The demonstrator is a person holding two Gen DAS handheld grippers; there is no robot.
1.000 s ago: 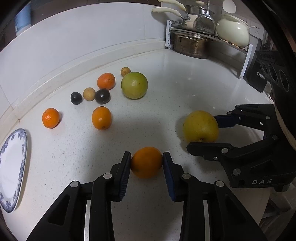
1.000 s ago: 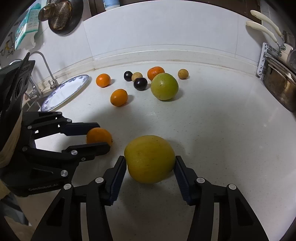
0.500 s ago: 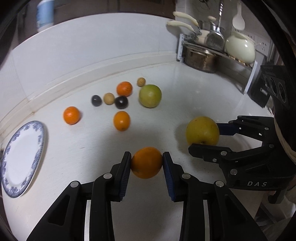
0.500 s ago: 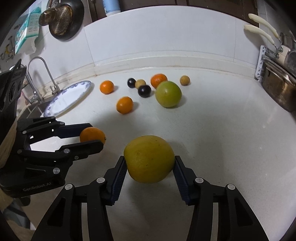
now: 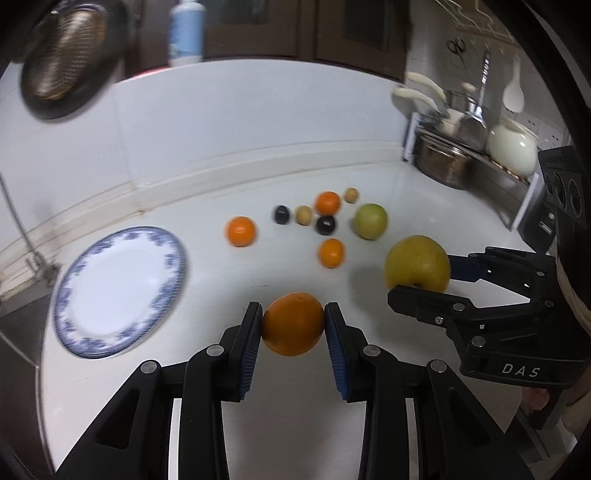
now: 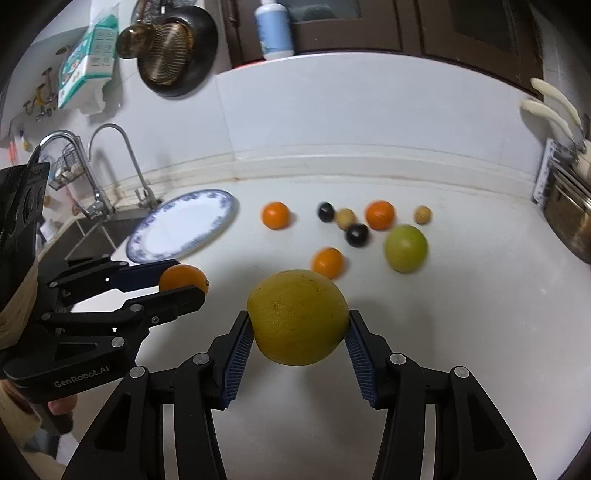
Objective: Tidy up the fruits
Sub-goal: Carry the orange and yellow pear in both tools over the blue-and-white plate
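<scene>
My left gripper (image 5: pixel 293 325) is shut on an orange (image 5: pixel 293 324) and holds it above the white counter. To its right, my right gripper (image 6: pixel 298 332) is shut on a large yellow fruit (image 6: pixel 297 316), also lifted off the counter. Each gripper shows in the other's view: the right gripper (image 5: pixel 424 282) with the yellow fruit (image 5: pixel 417 264), the left gripper (image 6: pixel 183 277) with the orange (image 6: pixel 183 277). A blue-rimmed plate (image 5: pixel 64 295) lies on the counter at the left. Farther back lie a green fruit (image 5: pixel 370 221), several oranges, two dark fruits and two small tan ones.
A sink with faucets (image 6: pixel 110 173) sits left of the plate (image 6: pixel 140 236). A rack with a steel pot (image 5: pixel 441 162) and a cream teapot (image 5: pixel 511 147) stands at the back right. A strainer (image 6: pixel 166 55) hangs on the wall; a bottle (image 6: pixel 275 29) stands above the backsplash.
Both grippers have risen with their fruits off the counter and drawn back, so the plate and the sink have come into view. The jaws have kept their grips.
</scene>
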